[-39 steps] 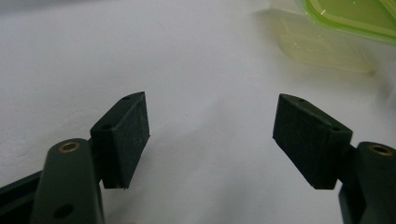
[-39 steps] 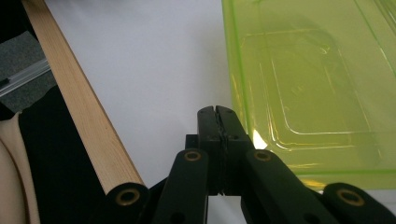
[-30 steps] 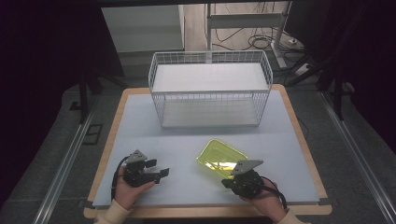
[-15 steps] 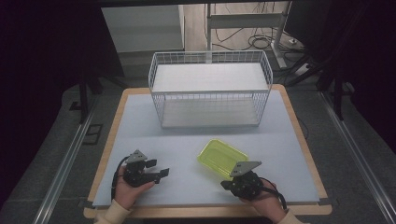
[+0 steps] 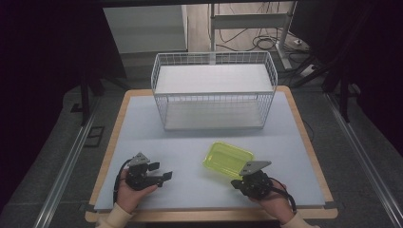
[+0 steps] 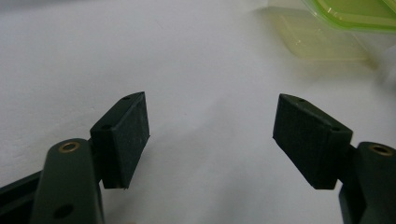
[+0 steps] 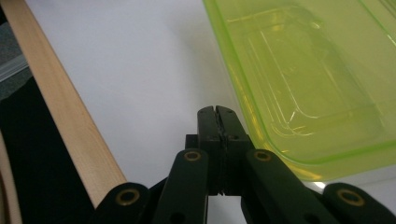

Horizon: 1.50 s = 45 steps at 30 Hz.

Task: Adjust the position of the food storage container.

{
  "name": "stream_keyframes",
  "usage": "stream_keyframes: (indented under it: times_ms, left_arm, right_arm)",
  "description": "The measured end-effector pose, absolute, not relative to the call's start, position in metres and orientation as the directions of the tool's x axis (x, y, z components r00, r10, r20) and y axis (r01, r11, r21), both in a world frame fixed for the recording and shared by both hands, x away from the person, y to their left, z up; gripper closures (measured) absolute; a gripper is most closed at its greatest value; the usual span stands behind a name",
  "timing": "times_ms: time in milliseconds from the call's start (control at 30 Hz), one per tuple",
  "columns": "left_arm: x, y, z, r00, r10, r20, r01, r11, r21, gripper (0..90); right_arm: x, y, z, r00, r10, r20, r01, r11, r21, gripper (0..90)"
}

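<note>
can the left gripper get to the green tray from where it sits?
Probably yes. The left gripper is open and points toward the tray, with bare table between them. The right gripper sits shut at the tray's near edge, off that path.

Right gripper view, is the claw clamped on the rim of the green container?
No, the right claw is shut on nothing, its jaws pressed together beside the translucent green container rather than around its rim.

White wire basket (image 5: 214, 95) at table's (image 5: 142, 137) far side; cables (image 5: 266, 42) on floor beyond.
</note>
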State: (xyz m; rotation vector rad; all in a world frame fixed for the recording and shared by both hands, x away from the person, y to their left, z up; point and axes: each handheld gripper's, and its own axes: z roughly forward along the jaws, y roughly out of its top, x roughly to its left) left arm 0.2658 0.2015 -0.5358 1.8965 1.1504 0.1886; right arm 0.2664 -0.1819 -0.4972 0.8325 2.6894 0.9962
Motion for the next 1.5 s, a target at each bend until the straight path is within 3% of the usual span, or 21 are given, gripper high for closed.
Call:
stream_keyframes:
  times_ms: [700, 1067, 1300, 1500]
  left_arm:
    - [0.267, 0.202, -0.536, 0.562, 0.774, -0.292, 0.642, -0.185, 0.744, 26.7]
    - [0.267, 0.202, -0.536, 0.559, 0.776, -0.292, 0.641, -0.181, 0.746, 26.6]
    - [0.266, 0.202, -0.535, 0.556, 0.776, -0.298, 0.641, -0.172, 0.748, 26.5]
    - [0.265, 0.204, -0.523, 0.558, 0.789, -0.257, 0.606, -0.176, 0.776, 25.7]
  right_arm:
    - [0.288, -0.214, -0.498, -0.753, 0.657, 0.020, 0.515, 0.570, 0.640, 89.6]
    - [0.283, -0.212, -0.495, -0.767, 0.640, 0.048, 0.513, 0.567, 0.645, 89.4]
    - [0.272, -0.204, -0.478, -0.806, 0.586, 0.082, 0.461, 0.536, 0.707, 88.6]
    - [0.279, -0.228, -0.461, -0.751, 0.653, 0.093, 0.470, 0.431, 0.770, 88.3]
